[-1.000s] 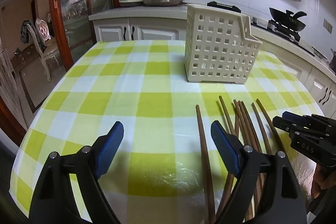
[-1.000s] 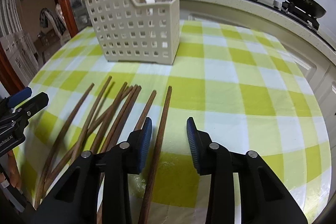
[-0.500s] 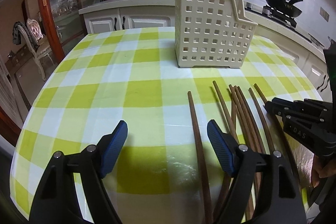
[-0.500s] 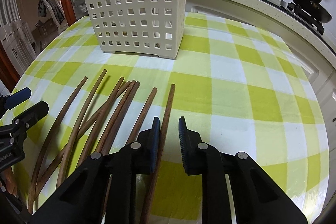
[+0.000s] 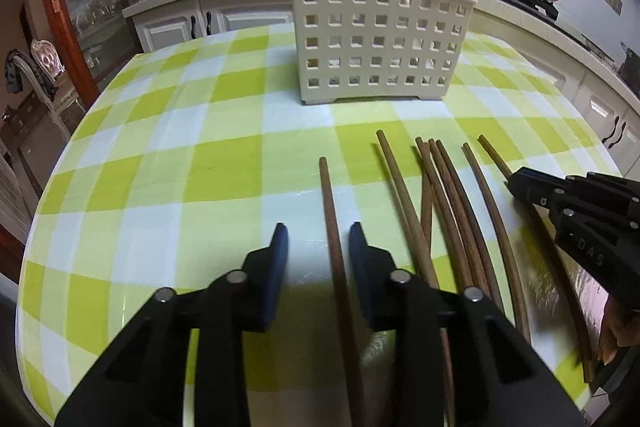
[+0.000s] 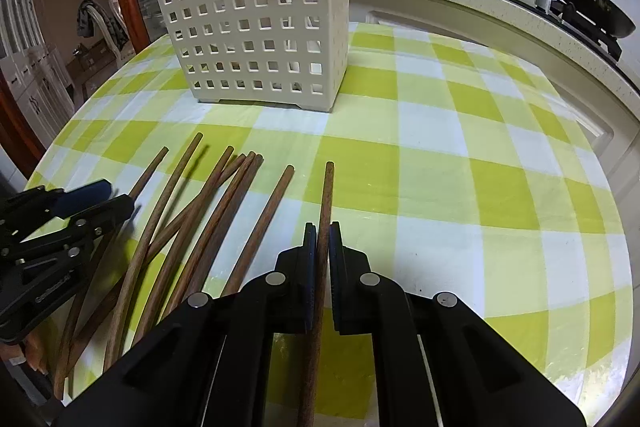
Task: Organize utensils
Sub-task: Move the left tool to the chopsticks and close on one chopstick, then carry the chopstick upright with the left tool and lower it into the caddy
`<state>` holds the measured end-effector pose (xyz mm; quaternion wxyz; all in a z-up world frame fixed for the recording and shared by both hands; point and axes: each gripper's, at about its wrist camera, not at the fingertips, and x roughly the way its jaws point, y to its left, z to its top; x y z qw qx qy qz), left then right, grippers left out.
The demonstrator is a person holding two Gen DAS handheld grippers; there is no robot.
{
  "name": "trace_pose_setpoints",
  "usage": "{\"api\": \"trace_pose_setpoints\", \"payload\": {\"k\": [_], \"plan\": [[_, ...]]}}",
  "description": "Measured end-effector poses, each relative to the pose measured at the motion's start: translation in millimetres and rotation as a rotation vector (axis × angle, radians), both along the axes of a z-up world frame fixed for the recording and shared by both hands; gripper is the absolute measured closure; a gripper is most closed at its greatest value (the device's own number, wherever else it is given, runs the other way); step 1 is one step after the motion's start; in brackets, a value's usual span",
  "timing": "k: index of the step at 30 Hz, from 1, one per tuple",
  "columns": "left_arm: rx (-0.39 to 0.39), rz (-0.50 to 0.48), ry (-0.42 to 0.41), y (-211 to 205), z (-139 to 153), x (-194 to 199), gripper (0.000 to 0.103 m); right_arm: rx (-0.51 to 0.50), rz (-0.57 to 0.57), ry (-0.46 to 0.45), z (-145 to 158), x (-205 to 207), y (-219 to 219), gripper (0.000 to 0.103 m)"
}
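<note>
The right tongs (image 6: 323, 241) are clamped on the rightmost chopstick (image 6: 326, 203), which lies flat on the checked surface (image 6: 460, 187) short of the perforated utensil basket (image 6: 256, 27). The left tongs (image 5: 318, 247) are closing around the leftmost chopstick (image 5: 329, 203), pads not yet touching. Let both grips seat squarely before lifting, so neither stick pivots or drags the loose chopsticks (image 5: 444, 195) between them.

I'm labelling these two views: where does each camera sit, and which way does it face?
Left wrist: on the left gripper, angled down over the leftmost brown wooden chopstick between its closing jaws; the right gripper shows at right.
Right wrist: on the right gripper, shut on the rightmost chopstick.
Both face the cream perforated plastic basket on the green checked tablecloth.
</note>
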<state>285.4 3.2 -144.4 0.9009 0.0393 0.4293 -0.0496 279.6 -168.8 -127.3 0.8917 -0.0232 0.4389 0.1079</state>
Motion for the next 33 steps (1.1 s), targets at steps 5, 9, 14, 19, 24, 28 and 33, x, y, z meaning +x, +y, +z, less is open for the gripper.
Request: {"api": "trace_pose_setpoints", "payload": {"k": [5, 9, 14, 19, 24, 28, 33], "plan": [[0.003, -0.006, 0.003, -1.7, -2.6, 0.8, 0.085, 0.010, 0.002, -0.001, -0.5, -0.7, -1.0, 0.097], [0.015, -0.015, -0.003, -4.3, -3.5, 0.9, 0.096, 0.016, 0.003, -0.002, -0.7, -1.1, -1.4, 0.097], [0.000, -0.016, -0.011, -2.6, -3.2, 0.0, 0.097, 0.019, 0.003, -0.005, -0.6, -1.1, -2.0, 0.097], [-0.050, -0.005, -0.029, 3.6, 2.7, -6.6, 0.097, 0.055, -0.003, -0.012, 1.4, -5.8, -8.0, 0.097], [-0.066, -0.006, -0.072, 5.6, 18.4, -17.2, 0.097, 0.079, -0.004, -0.060, 16.0, -15.8, -11.4, 0.097], [-0.076, -0.006, -0.117, 6.9, 35.7, -28.1, 0.097, 0.091, -0.003, -0.102, 32.8, -23.9, -12.8, 0.097], [-0.090, -0.007, -0.181, 11.3, 58.5, -46.5, 0.097, 0.101, 0.000, -0.156, 54.6, -37.3, -13.2, 0.097]]}}
